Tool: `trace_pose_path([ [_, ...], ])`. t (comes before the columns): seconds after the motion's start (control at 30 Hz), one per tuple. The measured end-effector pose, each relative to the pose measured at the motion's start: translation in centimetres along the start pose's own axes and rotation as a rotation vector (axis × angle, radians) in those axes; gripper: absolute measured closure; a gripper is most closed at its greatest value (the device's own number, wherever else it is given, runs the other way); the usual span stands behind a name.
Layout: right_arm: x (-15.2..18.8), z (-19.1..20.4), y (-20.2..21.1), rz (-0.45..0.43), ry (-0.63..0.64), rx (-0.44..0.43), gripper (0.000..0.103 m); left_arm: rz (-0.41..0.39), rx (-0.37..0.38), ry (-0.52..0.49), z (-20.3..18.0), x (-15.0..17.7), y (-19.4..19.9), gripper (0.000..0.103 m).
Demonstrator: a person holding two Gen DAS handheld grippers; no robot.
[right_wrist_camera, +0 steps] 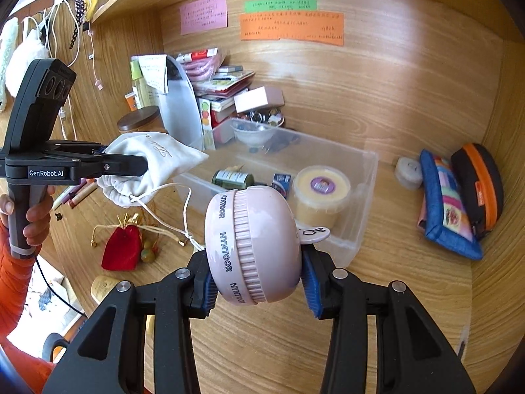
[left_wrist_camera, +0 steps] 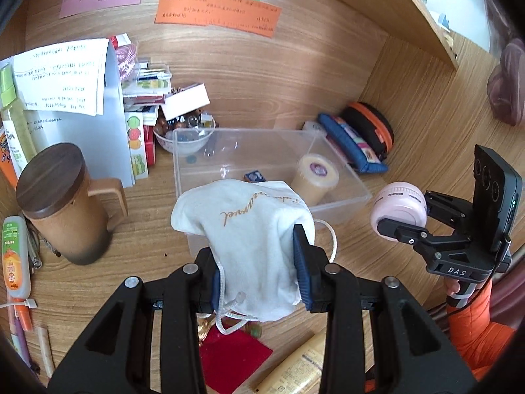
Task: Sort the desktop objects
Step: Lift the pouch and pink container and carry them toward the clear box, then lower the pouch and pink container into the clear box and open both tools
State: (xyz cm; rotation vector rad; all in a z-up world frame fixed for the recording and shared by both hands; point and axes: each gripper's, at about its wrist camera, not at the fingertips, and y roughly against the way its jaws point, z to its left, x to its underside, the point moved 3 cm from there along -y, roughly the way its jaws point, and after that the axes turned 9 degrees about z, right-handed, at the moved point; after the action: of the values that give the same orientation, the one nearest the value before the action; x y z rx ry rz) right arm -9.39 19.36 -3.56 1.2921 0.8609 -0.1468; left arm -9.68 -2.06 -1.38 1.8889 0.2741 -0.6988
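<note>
Closest to the left wrist lens, the left gripper (left_wrist_camera: pixel 259 262) has its jaws clamped on a white drawstring pouch (left_wrist_camera: pixel 249 229), held above the desk (left_wrist_camera: pixel 137 282) just in front of the clear plastic bin (left_wrist_camera: pixel 341 197). Its soft cloth bulges over the blue pads (left_wrist_camera: pixel 300 262), and its cord (right_wrist_camera: pixel 183 216) trails down to the desk beside a red velvet pouch (right_wrist_camera: pixel 121 249). The white pouch probably weighs little and deforms freely; a grip across the gathered body, as here, seems safer than one on the cord, which could snag.

Left of the bin stand a brown lidded mug (left_wrist_camera: pixel 62 200) and a stack of papers and boxes (left_wrist_camera: pixel 137 105). Inside the bin lie a small dark can (right_wrist_camera: pixel 233 179), a small blue packet (right_wrist_camera: pixel 281 180) and a yellow tub (right_wrist_camera: pixel 320 193).

Further right, the right gripper (right_wrist_camera: pixel 259 282) is closed on a pink round case (right_wrist_camera: pixel 252 246), pads pressing its two flat faces. Its hard, smooth shell may slip, while the ribbed band around the middle likely offers better purchase. It hangs over the bin's near wall. Beyond the bin, a blue pencil case (right_wrist_camera: pixel 449 207) and a black pouch with orange zip (right_wrist_camera: pixel 479 184) lean against the side panel.
</note>
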Motion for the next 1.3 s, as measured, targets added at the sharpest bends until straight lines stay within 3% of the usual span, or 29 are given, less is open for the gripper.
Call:
trace_pose_path([
  [0.4, -3.1, -0.4, -1.5, -0.003, 0.023, 0.029, 0.064, -0.009, 0.018, 0.029, 0.8, -3.9, -1.4, 0.068],
  [1.3, -9.8, -3.5, -11.0, 0.094, 0.006, 0.033, 0.064, 0.100, -0.030, 0.010, 3.6, -10.2, -10.2, 0.068],
])
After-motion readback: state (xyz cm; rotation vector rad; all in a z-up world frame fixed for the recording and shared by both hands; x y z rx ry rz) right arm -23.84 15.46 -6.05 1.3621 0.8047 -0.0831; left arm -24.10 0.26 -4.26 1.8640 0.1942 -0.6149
